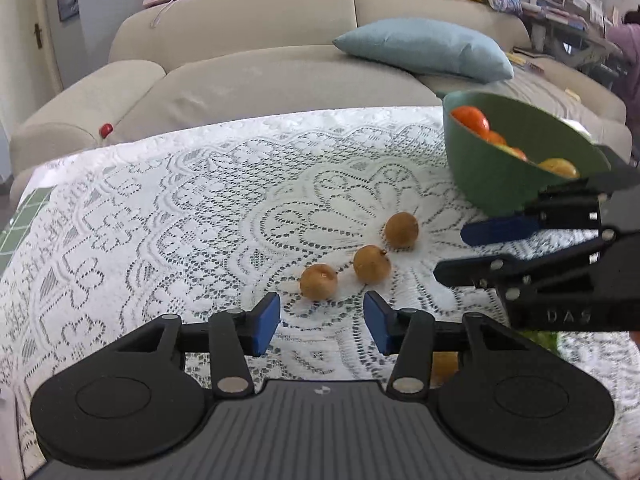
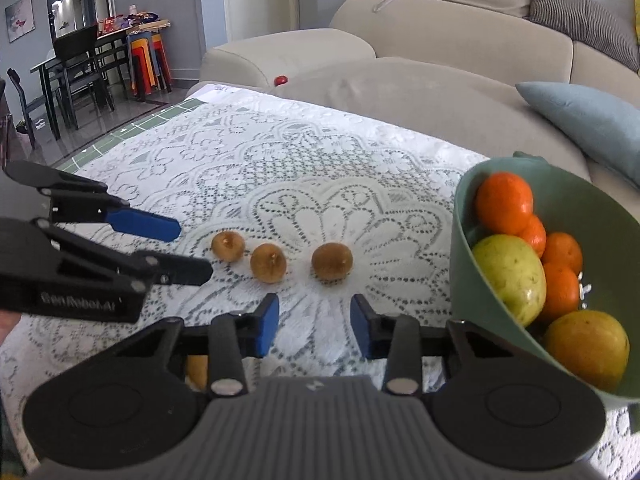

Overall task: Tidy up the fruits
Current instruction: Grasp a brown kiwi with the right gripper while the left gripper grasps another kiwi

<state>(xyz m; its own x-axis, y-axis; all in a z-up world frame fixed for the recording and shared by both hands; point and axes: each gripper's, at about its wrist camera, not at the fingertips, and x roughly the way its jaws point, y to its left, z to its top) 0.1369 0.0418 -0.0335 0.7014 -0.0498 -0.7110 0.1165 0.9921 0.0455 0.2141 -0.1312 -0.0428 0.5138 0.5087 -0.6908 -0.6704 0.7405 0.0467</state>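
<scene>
Sofa (image 1: 248, 60) fills the far side of the scene, with a blue cushion (image 1: 424, 48) on its right. Nearer lies the table under a white lace cloth (image 1: 160, 208), and near its right edge a green bowl (image 2: 464, 240) appears tilted; what supports it cannot be told. It holds several oranges (image 2: 505, 202), a yellow-green fruit (image 2: 510, 276) and a yellowish one (image 2: 588, 348).

Three small brown fruits (image 1: 367, 263) lie in a loose row on the cloth, left of the bowl and apart from it, the two on the left close together without clearly touching.

The left gripper (image 1: 322, 327) hovers just near of the leftmost brown fruit (image 1: 319, 282), fingers spread and holding nothing. The right gripper (image 2: 314, 330) sits just near of the row too, in front of the gap between the middle and rightmost fruit, jaws likewise released and empty.

By the look of it, the loose fruits are still to be gathered, probably into the bowl. The next move calls for one gripper to ease forward until a fruit sits between its pads, then close gently; the round fruit may roll away on the cloth.
</scene>
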